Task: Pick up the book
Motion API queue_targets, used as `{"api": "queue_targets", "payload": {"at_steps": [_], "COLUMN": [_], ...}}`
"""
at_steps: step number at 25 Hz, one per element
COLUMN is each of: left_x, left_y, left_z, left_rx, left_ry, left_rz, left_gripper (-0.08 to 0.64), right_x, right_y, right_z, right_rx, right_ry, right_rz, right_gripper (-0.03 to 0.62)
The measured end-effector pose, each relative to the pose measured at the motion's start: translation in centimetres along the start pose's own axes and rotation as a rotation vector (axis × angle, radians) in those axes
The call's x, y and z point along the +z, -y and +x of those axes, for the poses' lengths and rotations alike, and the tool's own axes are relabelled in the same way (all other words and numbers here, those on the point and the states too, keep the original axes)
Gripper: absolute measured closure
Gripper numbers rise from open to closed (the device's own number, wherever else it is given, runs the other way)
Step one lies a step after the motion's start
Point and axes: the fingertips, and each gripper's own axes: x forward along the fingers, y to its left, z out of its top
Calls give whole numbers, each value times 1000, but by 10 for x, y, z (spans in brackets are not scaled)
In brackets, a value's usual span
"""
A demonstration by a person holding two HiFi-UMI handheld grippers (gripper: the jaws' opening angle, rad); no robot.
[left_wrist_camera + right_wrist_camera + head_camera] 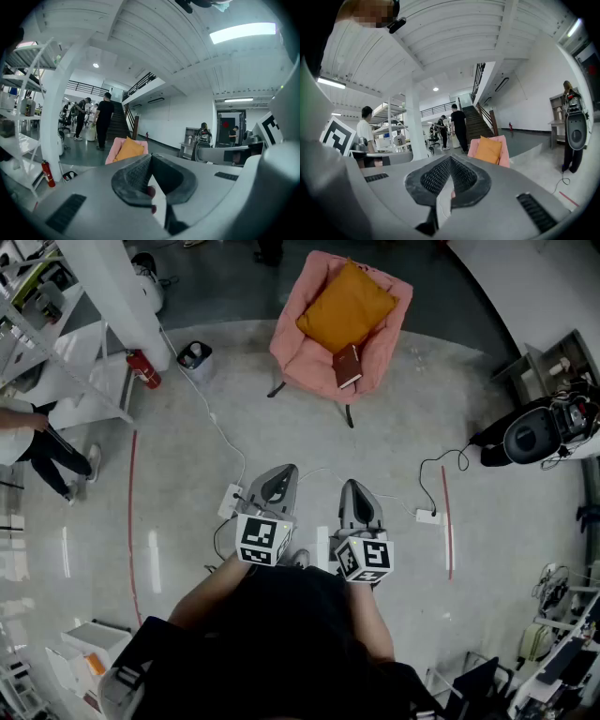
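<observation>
The dark red book (348, 366) lies on the seat of the pink armchair (302, 357), near the seat's front edge and touching the lower corner of the orange cushion (347, 306) that leans on the chair's back. Both claws are well short of the armchair, above the grey floor (394, 451), pointing toward it. The left claw (273, 486) is clenched with nothing in it; the right claw (360, 501) beside it is clenched and empty too

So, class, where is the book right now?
Head view, upper centre: the book lies on the pink armchair, just below the orange cushion.
</observation>
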Motion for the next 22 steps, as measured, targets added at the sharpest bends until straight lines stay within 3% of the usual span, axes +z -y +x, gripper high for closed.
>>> {"api": "queue_targets", "payload": {"at_steps": [12, 22], "left_x": [0, 8], "left_y": [-3, -30], "left_z": [6, 5], "left_rx": [0, 7], "left_ry": [1, 35], "left_rz": [-22, -33], "left_gripper": [552, 552], "right_x": [5, 3], "right_y": [2, -4], "right_z": [7, 22], "right_rx": [-2, -24], "right_ry": [28, 40], "right_rz": [16, 21], "right_gripper": [591, 591]}}
